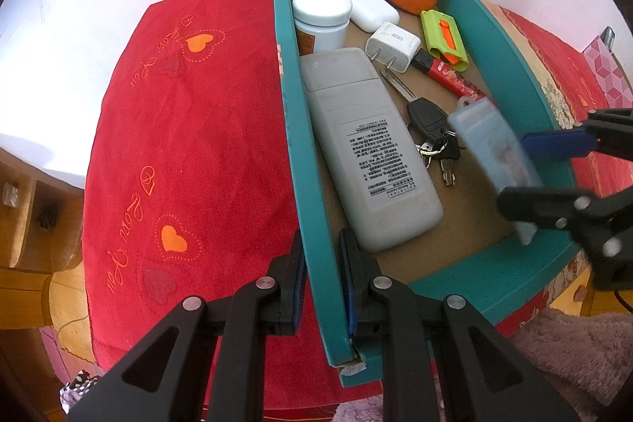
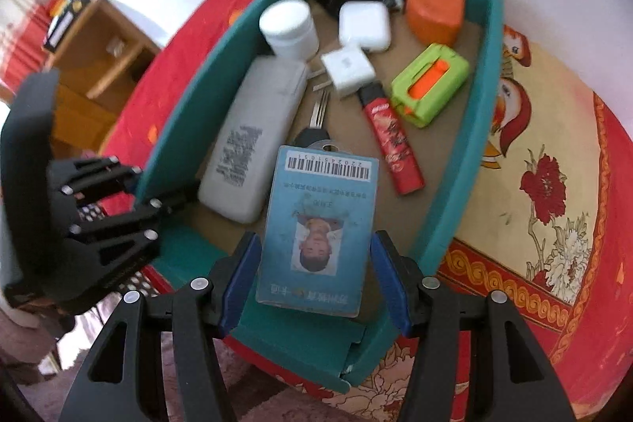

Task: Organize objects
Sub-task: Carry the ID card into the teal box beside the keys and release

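Black linkage fingers with blue pads belonging to the left gripper (image 1: 321,287) are set astride the near left wall of the teal cardboard box (image 1: 312,224), one pad outside and one inside. A narrow gap can be seen between each pad and the wall, so the jaws are judged to be parted around it rather than clamped; the box is probably being steadied there so that it is not pushed about on the red heart-printed cloth (image 1: 190,145).

Over the near end of the box, a pale blue plastic ID card holder (image 2: 316,228) with a barcode and a portrait photo is framed by the right gripper (image 2: 314,273). Its pads stand just beside the card's long edges with a sliver of space showing on each side, so whether the card is pinched or just let go cannot be told. It hangs blurred above the brown floor of the box, partly over the black car key with its key bunch (image 1: 429,121), presumably so that it can be laid in the free space at the near end.

Bulkier things are packed toward the far end and left side: a long white remote control (image 1: 368,149) lies face down along the left wall, with a white screw-top jar (image 1: 322,16) behind it, and a white plug adapter (image 1: 391,46) and red lighter (image 1: 455,78) lie beside them.
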`<state>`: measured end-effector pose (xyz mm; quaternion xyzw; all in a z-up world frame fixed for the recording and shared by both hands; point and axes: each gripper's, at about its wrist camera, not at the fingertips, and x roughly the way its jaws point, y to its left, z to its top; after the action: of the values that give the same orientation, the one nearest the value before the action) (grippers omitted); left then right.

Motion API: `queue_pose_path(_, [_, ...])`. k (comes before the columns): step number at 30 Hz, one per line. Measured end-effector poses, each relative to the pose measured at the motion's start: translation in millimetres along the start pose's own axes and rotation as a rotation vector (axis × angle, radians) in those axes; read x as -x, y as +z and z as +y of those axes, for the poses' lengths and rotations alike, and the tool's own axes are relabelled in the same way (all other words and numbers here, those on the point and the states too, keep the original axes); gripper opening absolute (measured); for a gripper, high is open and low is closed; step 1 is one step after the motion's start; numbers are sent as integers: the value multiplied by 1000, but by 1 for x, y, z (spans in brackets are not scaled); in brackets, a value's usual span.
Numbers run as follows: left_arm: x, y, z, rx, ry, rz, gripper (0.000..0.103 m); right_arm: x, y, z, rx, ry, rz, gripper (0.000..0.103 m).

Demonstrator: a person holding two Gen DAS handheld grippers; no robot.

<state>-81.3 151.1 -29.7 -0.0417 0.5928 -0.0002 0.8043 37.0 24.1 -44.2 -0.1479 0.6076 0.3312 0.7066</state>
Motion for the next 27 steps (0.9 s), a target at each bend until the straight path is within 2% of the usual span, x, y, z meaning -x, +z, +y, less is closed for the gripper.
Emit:
queue_pose_path(16, [1,0,1,-2,-3,-1,15,-19,1,12,83,-114,81,59])
queue_pose_path(23, [2,0,1,-3,-3,-1,15,-23,3,16,71,-116,79,60])
queue_pose_path(27, [2,0,1,-6,-4,0,15,-19,3,11,42,-82,59,63])
